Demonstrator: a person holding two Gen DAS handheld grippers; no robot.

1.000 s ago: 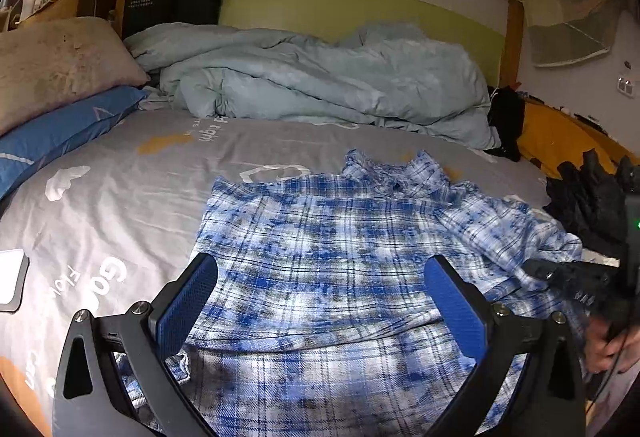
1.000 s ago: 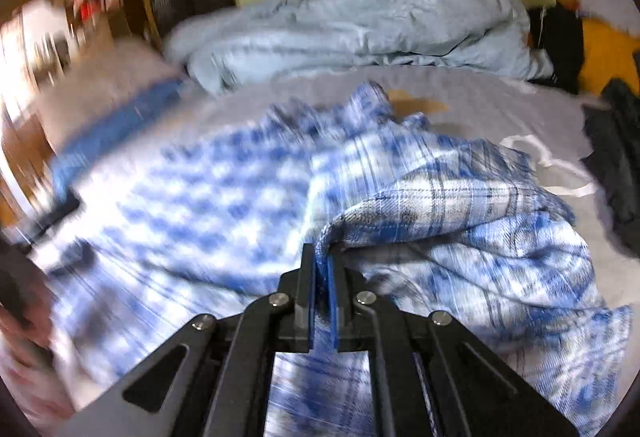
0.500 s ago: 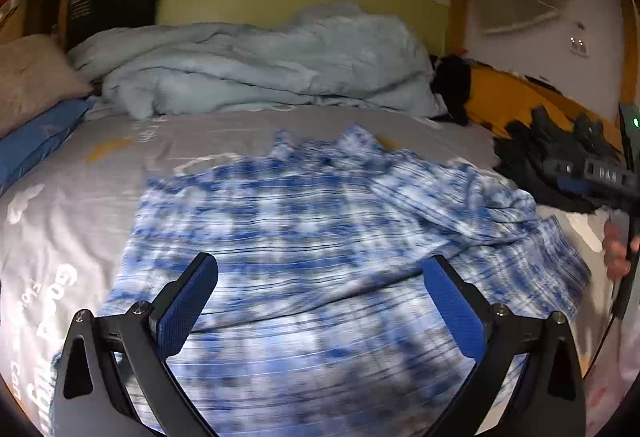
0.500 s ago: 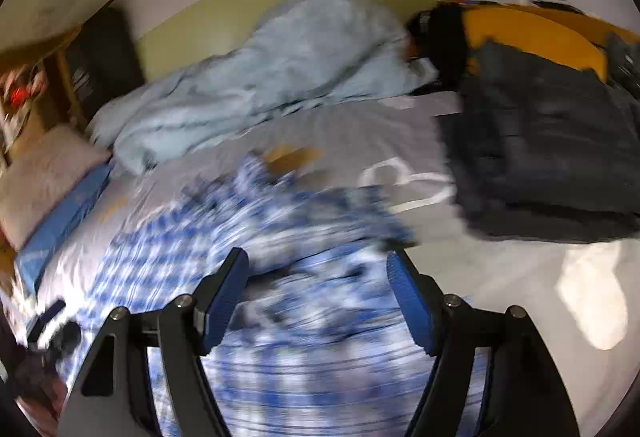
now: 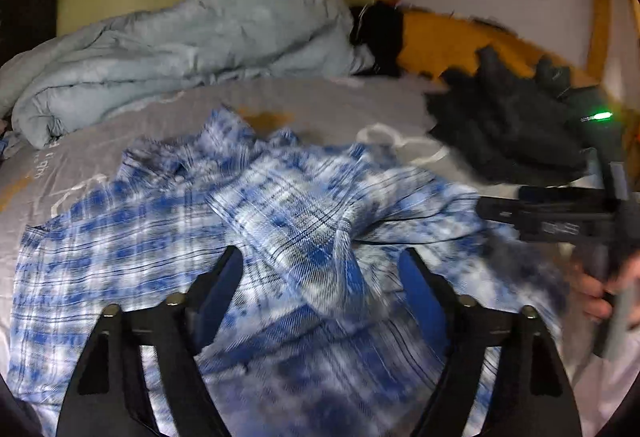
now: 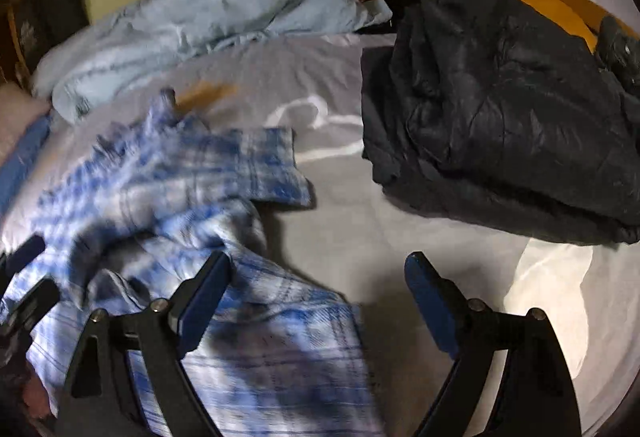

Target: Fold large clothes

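Note:
A blue and white plaid shirt (image 5: 160, 221) lies spread and rumpled on the grey bed sheet (image 5: 352, 105). My left gripper (image 5: 320, 277) hovers over its right part. Its jaws are closing, with a raised ridge of the folded-over sleeve between them, and the pads stand clear of the cloth. In the right wrist view the shirt (image 6: 168, 181) fills the left side. My right gripper (image 6: 318, 293) is opening above the shirt's right edge and bare sheet, holding nothing. A hand (image 5: 596, 289) grips that tool at the right edge of the left wrist view.
A crumpled light blue duvet (image 5: 200, 37) lies along the back wall. A dark padded jacket (image 6: 500, 117) sits on the sheet right of the shirt, with orange fabric (image 5: 440, 37) behind it. A blue pillow (image 6: 20, 153) is at the far left.
The right gripper let go of the shirt fold it pinched, opened wide and swung right toward the dark jacket. The left gripper slid right over the shirt and its jaws narrowed.

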